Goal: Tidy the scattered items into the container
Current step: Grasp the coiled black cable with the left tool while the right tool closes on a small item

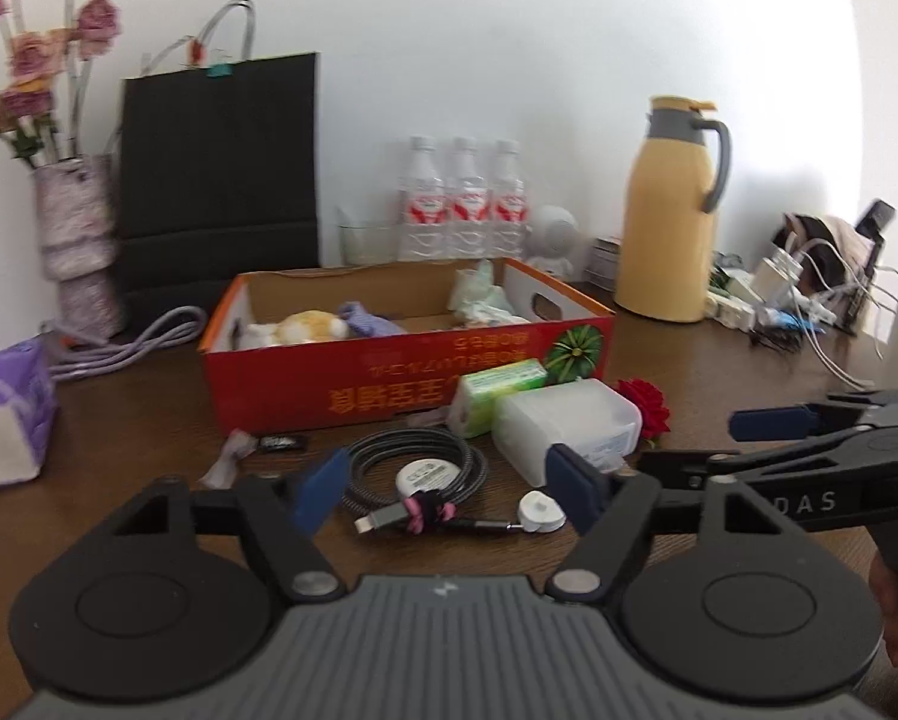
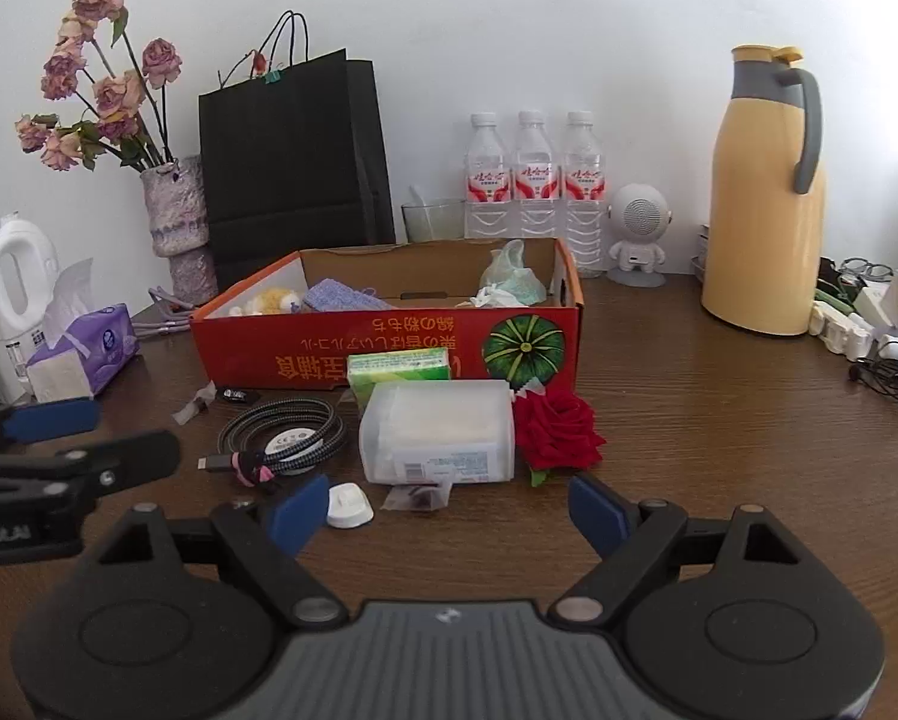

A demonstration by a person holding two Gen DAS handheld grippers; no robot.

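The red cardboard box (image 1: 389, 384) (image 2: 389, 348) stands open in mid-table and holds a plush toy, a purple cloth and crumpled bags. In front of it lie a coiled braided cable (image 1: 413, 456) (image 2: 281, 426), a green tissue packet (image 1: 496, 384), a translucent plastic case (image 1: 568, 420) (image 2: 443, 426), a red rose (image 2: 556, 429), a small white hook (image 2: 350, 504) and small wrappers (image 2: 416, 498). My left gripper (image 1: 449, 492) hovers open just short of the cable, nothing between its pads. My right gripper (image 2: 447, 510) is open before the plastic case.
Along the wall stand a black paper bag (image 2: 293, 156), a vase of dried roses (image 2: 176, 210), three water bottles (image 2: 532, 174), a white speaker figure (image 2: 634, 234) and a yellow jug (image 2: 760, 198). A tissue pack (image 2: 83, 354) lies left; chargers and cords (image 1: 796, 294) lie right.
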